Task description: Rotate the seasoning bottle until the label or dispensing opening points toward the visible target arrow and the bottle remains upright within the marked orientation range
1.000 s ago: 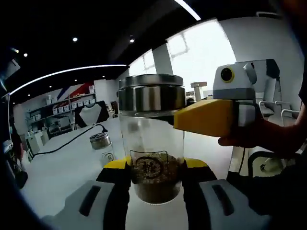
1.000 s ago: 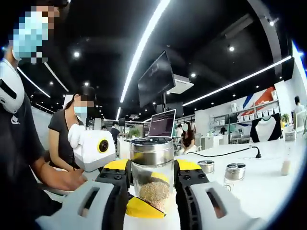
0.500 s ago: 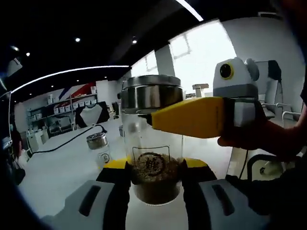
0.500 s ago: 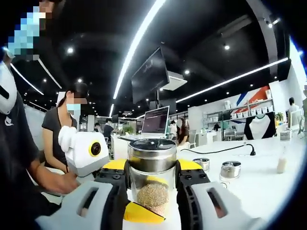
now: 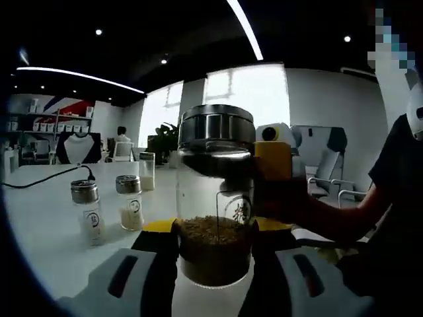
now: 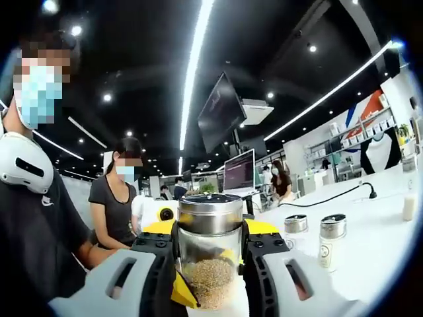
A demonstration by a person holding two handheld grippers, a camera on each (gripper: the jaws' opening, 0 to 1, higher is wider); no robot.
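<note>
The seasoning bottle (image 5: 215, 198) stands upright, clamped low on its glass by the left hand-held gripper (image 5: 215, 247). The right hand-held gripper (image 6: 210, 254) closes on the same bottle (image 6: 210, 247) just under the steel cap (image 6: 211, 212). Its printed label (image 5: 240, 210) seems turned toward the person's side. Two smaller shakers (image 5: 109, 208) stand farther back on the white tabletop (image 5: 46, 224).

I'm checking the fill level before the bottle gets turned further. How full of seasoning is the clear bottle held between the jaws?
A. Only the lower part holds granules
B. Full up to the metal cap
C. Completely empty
A: in the left gripper view the seasoning bottle shows brown granules in its lower part only, with clear glass above them up to the metal cap.
</note>
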